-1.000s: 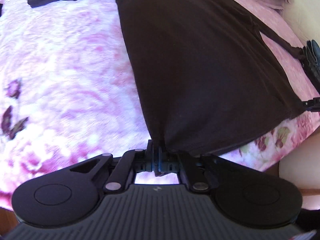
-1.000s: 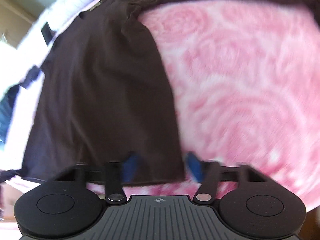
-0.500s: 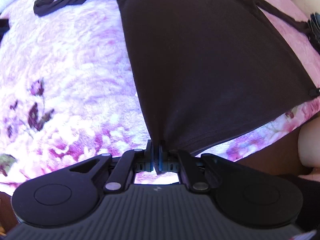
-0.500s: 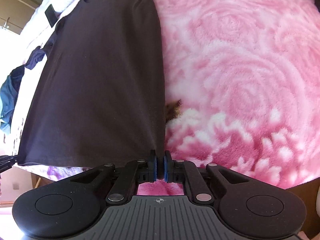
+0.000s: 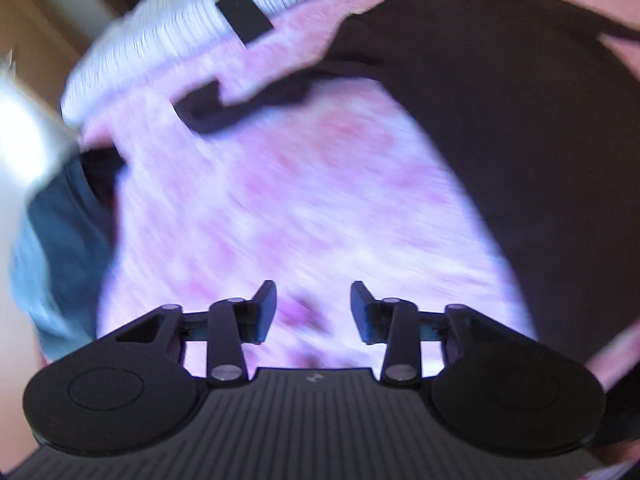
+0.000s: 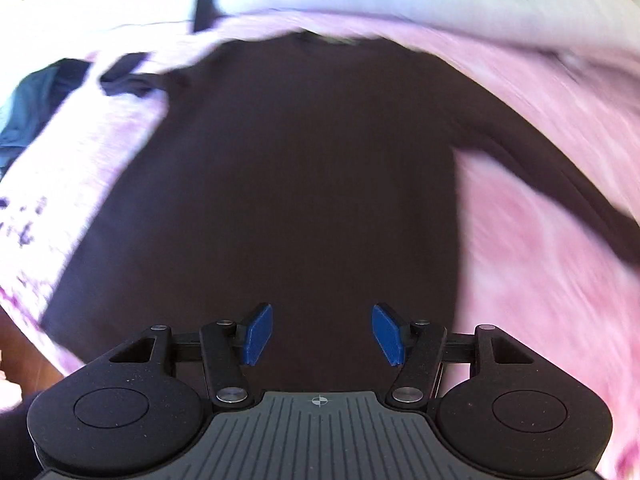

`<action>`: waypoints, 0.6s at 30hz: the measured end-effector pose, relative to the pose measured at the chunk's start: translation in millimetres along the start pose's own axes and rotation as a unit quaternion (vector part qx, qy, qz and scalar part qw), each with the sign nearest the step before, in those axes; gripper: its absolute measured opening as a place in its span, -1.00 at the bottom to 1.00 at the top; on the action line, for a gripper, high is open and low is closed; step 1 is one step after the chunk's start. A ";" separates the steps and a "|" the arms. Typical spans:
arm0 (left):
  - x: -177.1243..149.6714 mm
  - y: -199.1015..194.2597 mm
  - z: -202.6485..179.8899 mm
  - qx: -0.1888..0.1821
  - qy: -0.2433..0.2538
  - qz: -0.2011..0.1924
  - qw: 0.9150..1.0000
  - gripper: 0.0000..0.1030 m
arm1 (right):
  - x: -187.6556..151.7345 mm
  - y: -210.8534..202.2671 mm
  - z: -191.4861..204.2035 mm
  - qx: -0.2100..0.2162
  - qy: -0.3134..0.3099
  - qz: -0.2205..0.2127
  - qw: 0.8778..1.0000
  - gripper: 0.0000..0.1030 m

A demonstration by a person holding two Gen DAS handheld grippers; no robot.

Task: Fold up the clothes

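Observation:
A black long-sleeved shirt (image 6: pixel 304 168) lies spread flat on a pink flowered blanket (image 6: pixel 540 240), collar at the far side, one sleeve running down to the right. In the left wrist view the same shirt (image 5: pixel 532 128) fills the right side, its other sleeve (image 5: pixel 248 104) stretched out to the left. My left gripper (image 5: pixel 313 310) hangs above bare blanket (image 5: pixel 304 208), its jaws opening, nothing between them. Above the shirt's lower body my right gripper (image 6: pixel 321 332) also has its jaws opening, with nothing between the blue pads. Both views are motion-blurred.
A blue-grey garment (image 5: pixel 60 248) lies at the blanket's left edge, seen too as a blue-grey garment (image 6: pixel 28 108) in the right wrist view. A white striped bedcover (image 5: pixel 192 28) with a black rectangular object (image 5: pixel 244 16) on it lies beyond the blanket.
Both grippers have let go of the shirt's hem corners, opened, and lifted away. The shirt now lies flat. The left view has swung left over bare blanket, the right one over the shirt's body.

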State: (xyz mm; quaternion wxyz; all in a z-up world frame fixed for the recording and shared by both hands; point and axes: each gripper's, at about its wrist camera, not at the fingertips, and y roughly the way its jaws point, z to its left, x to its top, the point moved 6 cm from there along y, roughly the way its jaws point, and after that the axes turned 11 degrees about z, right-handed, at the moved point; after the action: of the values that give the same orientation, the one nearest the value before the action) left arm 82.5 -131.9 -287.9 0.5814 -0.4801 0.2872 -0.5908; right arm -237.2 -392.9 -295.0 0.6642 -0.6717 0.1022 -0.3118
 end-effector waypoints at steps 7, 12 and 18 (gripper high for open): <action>100.5 126.9 121.2 0.023 0.131 -0.066 0.989 -0.27 | 94.1 55.0 118.0 -0.003 0.007 0.008 1.000 0.16; 185.4 197.8 188.6 -0.053 0.071 -0.076 0.993 -0.27 | 155.1 97.4 187.2 0.005 0.001 0.027 1.000 0.16; 251.0 268.7 217.9 -0.101 0.000 -0.038 0.994 -0.33 | 200.0 117.2 233.4 -0.011 -0.045 0.019 0.999 0.16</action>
State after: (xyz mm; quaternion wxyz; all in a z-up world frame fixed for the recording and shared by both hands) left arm 423.7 -368.6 -389.0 0.5070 -0.5467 0.3267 -0.5808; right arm 81.7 -321.2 -332.6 0.6667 -0.6901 0.0879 -0.2674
